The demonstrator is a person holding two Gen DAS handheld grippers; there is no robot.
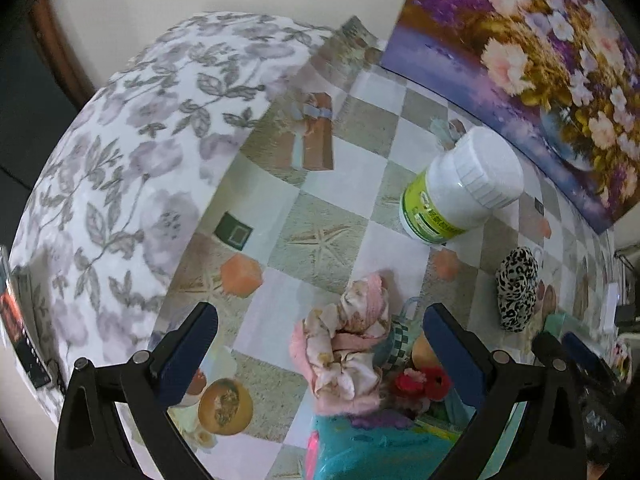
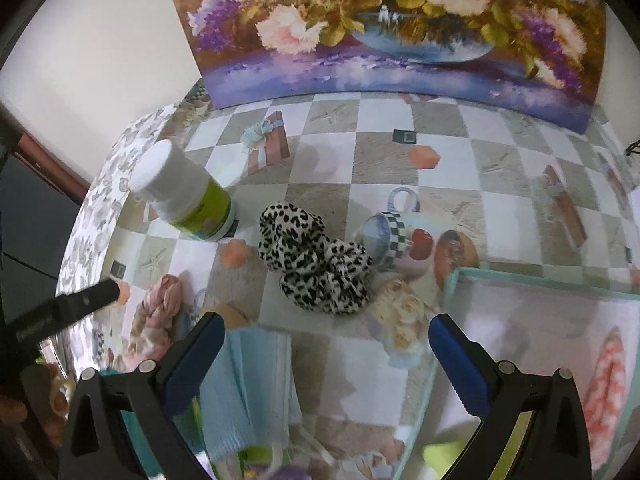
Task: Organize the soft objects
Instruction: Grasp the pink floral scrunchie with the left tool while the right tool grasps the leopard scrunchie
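Observation:
A pink floral scrunchie (image 1: 346,342) lies on the checked tablecloth between the open fingers of my left gripper (image 1: 320,328), which is empty. It also shows at the left in the right wrist view (image 2: 158,312). A leopard-print scrunchie (image 2: 314,258) lies in the middle of the table ahead of my right gripper (image 2: 326,338), which is open and empty; it shows at the right in the left wrist view (image 1: 516,288). A light blue face mask (image 2: 248,384) lies under the right gripper.
A white bottle with a green label (image 1: 460,188) stands on the table, also in the right wrist view (image 2: 184,196). A flower painting (image 2: 400,28) leans at the back. A mint-rimmed tray (image 2: 532,320) sits at the right. A floral cushion (image 1: 120,168) is at the left.

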